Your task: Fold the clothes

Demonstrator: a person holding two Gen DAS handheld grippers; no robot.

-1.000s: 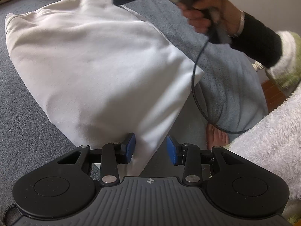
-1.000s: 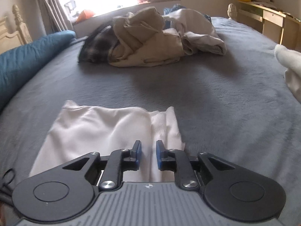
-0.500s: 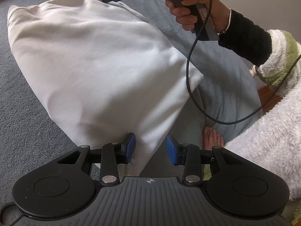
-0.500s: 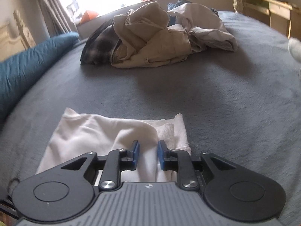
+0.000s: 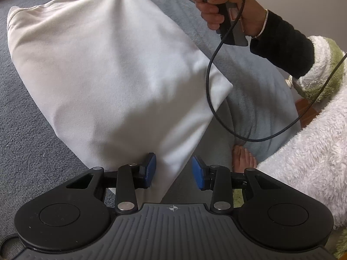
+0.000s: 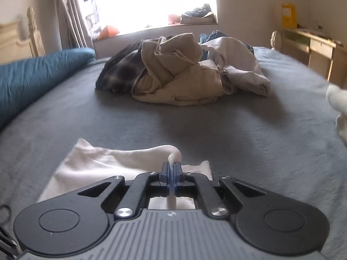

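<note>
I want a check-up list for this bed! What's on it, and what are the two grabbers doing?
Surface: grey bed cover, lying mostly flat.
Job's things: white cloth spread at the near edge of the bed; one fold of it is pinched up.
Clutter: pile of clothes, beige and plaid, unfolded, far side of the bed; blue pillow to the left.
Grippers: right gripper shut on the cloth's fold; left gripper open, cloth edge between its pads, not pinched.
Cables: black cable hangs in a loop from the right gripper's handle, over the cloth's corner.
Surroundings: bright window, curtain, wooden desk.
</note>
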